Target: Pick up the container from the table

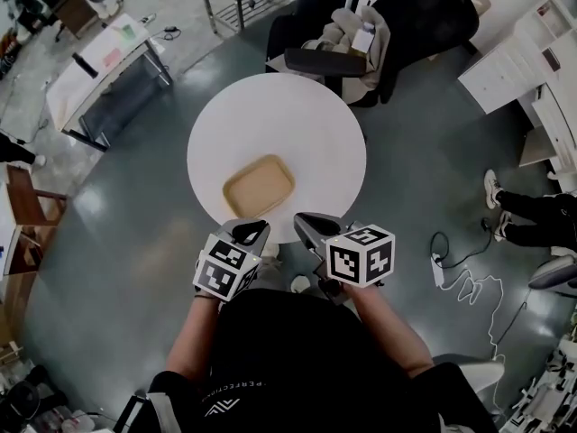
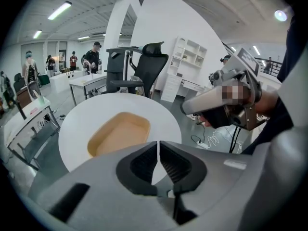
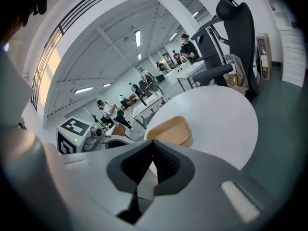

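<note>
Left jaws: the grey plastic left gripper (image 2: pixel 158 143) has its black ribbed pads parted by only a thin slit. Nothing is between them and they touch nothing.
Right jaws: the grey plastic right gripper (image 3: pixel 153 142) has its tips together, with nothing between them.
Grippers' place: both hang at the near edge of the round white table (image 1: pixel 207 124), the left gripper (image 1: pixel 251 230) just beside the right gripper (image 1: pixel 311 226).
Floor: glossy grey floor (image 1: pixel 135 242) lies all round the table.
Table: smooth, matt top.
Chair: a black office chair (image 1: pixel 424 7) stands beyond the table's far edge.
Shelving: white open shelves (image 1: pixel 514 61) stand well to the right of the table.
Container: the shallow tan rectangular tray with rounded corners (image 1: pixel 259 186) lies flat on the table's near half, turned at an angle. It is near the left gripper's tips and apart from both grippers.
Cable: a white cord (image 1: pixel 469 287) lies looped on the floor to the right of the table.
</note>
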Demonstrator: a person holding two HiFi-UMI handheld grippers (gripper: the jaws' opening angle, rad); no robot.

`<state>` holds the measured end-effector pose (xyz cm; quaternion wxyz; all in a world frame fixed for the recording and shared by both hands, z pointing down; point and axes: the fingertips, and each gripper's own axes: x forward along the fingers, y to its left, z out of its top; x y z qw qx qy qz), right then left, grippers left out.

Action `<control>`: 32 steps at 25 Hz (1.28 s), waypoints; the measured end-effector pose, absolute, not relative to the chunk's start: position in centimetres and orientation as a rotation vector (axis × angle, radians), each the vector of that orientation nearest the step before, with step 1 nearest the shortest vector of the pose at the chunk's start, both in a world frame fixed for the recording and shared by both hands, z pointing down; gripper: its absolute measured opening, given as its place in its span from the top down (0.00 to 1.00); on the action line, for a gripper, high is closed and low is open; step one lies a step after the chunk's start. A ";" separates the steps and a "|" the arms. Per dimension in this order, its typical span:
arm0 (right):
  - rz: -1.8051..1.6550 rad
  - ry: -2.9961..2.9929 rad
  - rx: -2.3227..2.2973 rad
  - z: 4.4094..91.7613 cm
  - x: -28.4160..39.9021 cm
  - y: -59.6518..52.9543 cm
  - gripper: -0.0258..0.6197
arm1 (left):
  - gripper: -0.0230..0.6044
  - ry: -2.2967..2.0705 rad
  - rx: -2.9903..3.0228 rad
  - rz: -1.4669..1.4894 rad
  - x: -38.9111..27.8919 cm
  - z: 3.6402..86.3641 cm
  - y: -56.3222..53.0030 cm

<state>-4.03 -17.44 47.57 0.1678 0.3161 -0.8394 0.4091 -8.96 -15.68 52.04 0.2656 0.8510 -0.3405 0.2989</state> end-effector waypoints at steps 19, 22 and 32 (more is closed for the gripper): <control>1.298 -2.221 1.017 50.9 -3.4 -20.8 0.96 | 0.79 -0.577 2.349 1.299 -8.6 58.1 -19.5; 1.320 -2.205 1.026 51.4 -3.4 -21.0 0.96 | 0.79 -0.515 2.336 1.335 -8.4 58.8 -19.4; 1.394 -2.159 1.073 52.9 -2.9 -21.4 0.96 | 0.82 -0.381 2.284 1.509 -8.3 60.8 -19.2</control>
